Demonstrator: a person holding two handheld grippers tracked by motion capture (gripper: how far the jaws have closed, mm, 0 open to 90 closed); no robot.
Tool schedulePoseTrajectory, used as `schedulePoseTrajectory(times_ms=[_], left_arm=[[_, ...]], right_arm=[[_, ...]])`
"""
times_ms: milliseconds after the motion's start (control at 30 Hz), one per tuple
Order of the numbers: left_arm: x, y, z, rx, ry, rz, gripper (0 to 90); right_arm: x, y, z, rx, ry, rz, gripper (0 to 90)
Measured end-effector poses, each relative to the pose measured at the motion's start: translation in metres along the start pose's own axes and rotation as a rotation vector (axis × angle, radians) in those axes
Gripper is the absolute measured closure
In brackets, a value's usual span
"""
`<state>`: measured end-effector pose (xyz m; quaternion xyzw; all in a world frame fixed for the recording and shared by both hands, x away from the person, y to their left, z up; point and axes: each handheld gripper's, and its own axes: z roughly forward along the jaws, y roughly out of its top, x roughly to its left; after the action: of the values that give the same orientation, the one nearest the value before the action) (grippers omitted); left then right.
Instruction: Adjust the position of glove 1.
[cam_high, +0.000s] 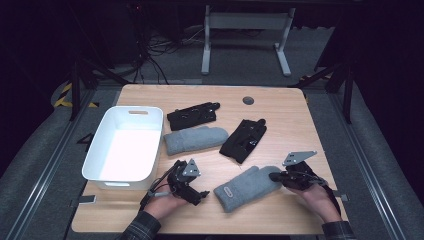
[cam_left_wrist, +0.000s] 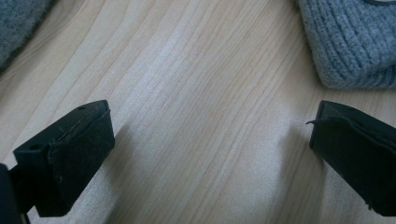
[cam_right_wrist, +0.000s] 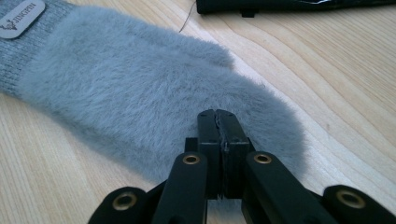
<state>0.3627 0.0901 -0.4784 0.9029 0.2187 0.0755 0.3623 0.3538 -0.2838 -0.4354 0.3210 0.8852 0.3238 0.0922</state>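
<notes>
Right gripper (cam_right_wrist: 218, 122), jaws pressed together, rests on the fluffy tip of the near grey mitten (cam_right_wrist: 140, 98), apparently pinching it. Left gripper (cam_left_wrist: 210, 140) gapes nearby. Next: lift toward the white bin (cam_high: 100, 145) at left.

On your table (cam_high: 210, 97) the bin (cam_high: 107, 170) sits at the left. Just right of its far end lies one black glove (cam_high: 194, 115), and directly in front of that a mitten (cam_high: 195, 139), the two close together. Right of them, toward the middle, lies a second black glove (cam_high: 244, 140). Nearest you, right of centre, lies the other mitten (cam_high: 246, 188), with your left tongs (cam_high: 197, 196) just to its left and your right tongs (cam_high: 276, 176) at its right end.
</notes>
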Motion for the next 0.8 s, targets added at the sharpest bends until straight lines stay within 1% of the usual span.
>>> schedulePoseTrajectory(times_ms=[33, 100, 133, 200, 267, 300, 333, 367, 400, 433, 467, 500, 567, 633, 667, 700, 733, 767, 800], left_arm=[[0.0, 0.0, 0.0, 0.0, 0.0, 0.0, 0.3], [0.0, 0.0, 0.0, 0.0, 0.0, 0.0, 0.3], [0.0, 0.0, 0.0, 0.0, 0.0, -0.001, 0.3], [0.0, 0.0, 0.0, 0.0, 0.0, 0.0, 0.3], [0.0, 0.0, 0.0, 0.0, 0.0, 0.0, 0.3], [0.0, 0.0, 0.0, 0.0, 0.001, -0.001, 0.3], [0.0, 0.0, 0.0, 0.0, 0.0, -0.001, 0.3], [0.0, 0.0, 0.0, 0.001, 0.0, -0.001, 0.3], [0.0, 0.0, 0.0, 0.001, 0.0, -0.001, 0.3], [0.0, 0.0, 0.0, 0.001, 0.001, 0.0, 0.4], [0.0, 0.0, 0.0, 0.0, 0.002, 0.0, 0.4], [0.0, 0.0, 0.0, 0.0, 0.004, 0.003, 0.4], [0.0, 0.0, 0.0, 0.0, 0.003, 0.002, 0.5], [0.0, 0.0, 0.0, 0.0, 0.003, 0.002, 0.5], [0.0, 0.0, 0.0, 0.0, 0.003, 0.002, 0.5], [0.0, 0.0, 0.0, 0.0, 0.003, 0.003, 0.5], [0.0, 0.0, 0.0, 0.0, 0.003, 0.002, 0.5], [0.0, 0.0, 0.0, 0.0, 0.003, 0.002, 0.5], [0.0, 0.0, 0.0, 0.0, 0.003, 0.002, 0.5]], right_arm=[[0.0, 0.001, 0.0, -0.002, -0.001, 0.001, 89.8], [-0.001, 0.002, -0.004, -0.025, 0.0, 0.003, 89.1], [-0.002, 0.002, -0.006, -0.034, -0.007, 0.007, 87.3], [-0.005, 0.002, -0.01, -0.053, -0.028, 0.017, 84.5], [-0.011, 0.0, -0.015, -0.078, -0.069, 0.032, 79.9], [-0.011, 0.0, -0.015, -0.078, -0.069, 0.032, 79.9], [-0.019, -0.004, -0.018, -0.093, -0.111, 0.058, 71.6], [-0.019, -0.004, -0.018, -0.093, -0.111, 0.058, 71.6], [-0.022, -0.006, -0.019, -0.097, -0.127, 0.066, 68.8], [-0.027, -0.008, -0.02, -0.102, -0.149, 0.082, 63.6], [-0.031, -0.011, -0.02, -0.109, -0.186, 0.095, 57.7], [-0.035, -0.014, -0.02, -0.115, -0.209, 0.11, 55.5], [-0.044, -0.02, -0.02, -0.129, -0.234, 0.142, 47.5], [-0.052, -0.026, -0.019, -0.123, -0.263, 0.174, 41.2], [-0.056, -0.029, -0.018, -0.128, -0.274, 0.185, 38.8], [-0.058, -0.031, -0.018, -0.132, -0.276, 0.195, 37.6], [-0.061, -0.033, -0.017, -0.136, -0.279, 0.201, 34.3], [-0.064, -0.035, -0.016, -0.14, -0.295, 0.207, 30.1], [-0.067, -0.039, -0.013, -0.146, -0.309, 0.223, 29.6]])
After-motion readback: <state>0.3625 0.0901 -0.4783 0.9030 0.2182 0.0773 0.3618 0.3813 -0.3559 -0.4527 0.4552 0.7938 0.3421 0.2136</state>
